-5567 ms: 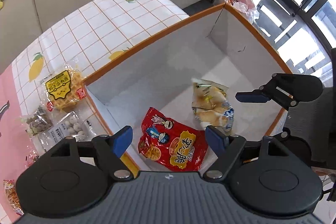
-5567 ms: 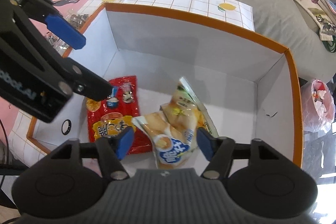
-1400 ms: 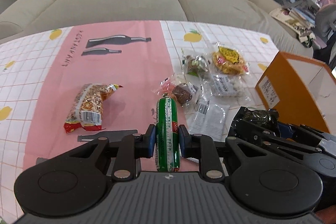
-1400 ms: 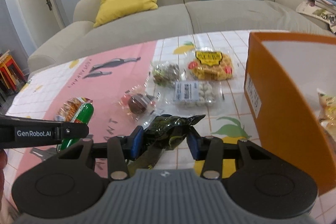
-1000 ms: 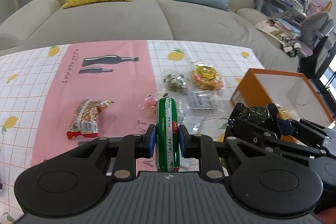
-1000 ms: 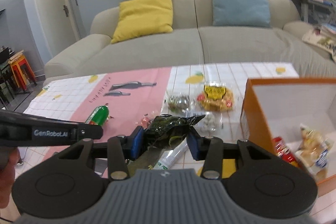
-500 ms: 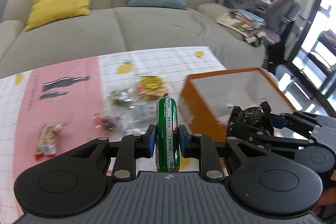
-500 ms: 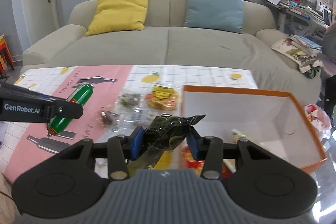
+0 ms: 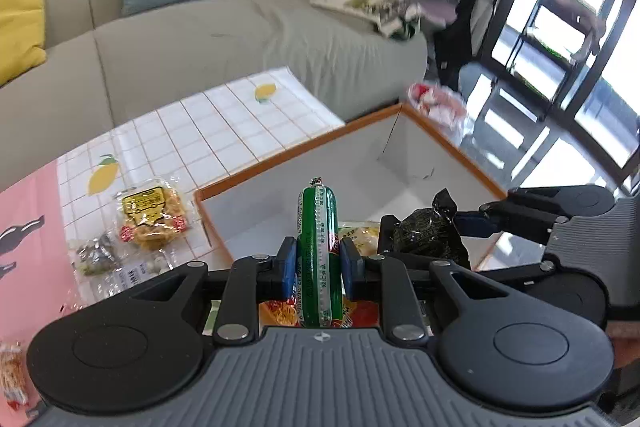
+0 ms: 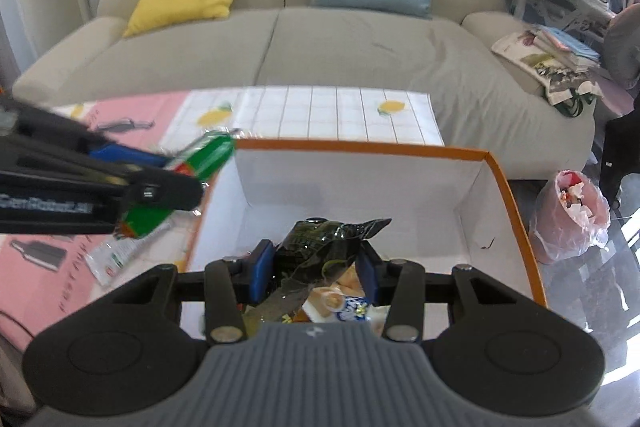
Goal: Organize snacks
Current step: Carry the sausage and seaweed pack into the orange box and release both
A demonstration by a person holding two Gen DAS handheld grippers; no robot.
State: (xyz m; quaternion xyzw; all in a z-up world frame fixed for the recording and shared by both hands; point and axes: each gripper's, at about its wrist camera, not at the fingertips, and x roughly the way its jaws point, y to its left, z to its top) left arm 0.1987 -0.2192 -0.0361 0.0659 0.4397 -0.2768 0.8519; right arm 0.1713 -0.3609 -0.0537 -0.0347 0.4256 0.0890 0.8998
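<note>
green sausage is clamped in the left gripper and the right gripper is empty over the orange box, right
Not quite. The green sausage is clamped in the left gripper, but the right gripper is not empty: the right wrist view shows it shut on a dark crinkled snack packet, over the orange box.

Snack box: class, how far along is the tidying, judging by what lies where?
Done: a few packets already lie in the orange box. In hand: the left gripper grips a green sausage; the right gripper grips a dark packet, both near the box. Left: the yellow snack bag and small packets on the table.
</note>
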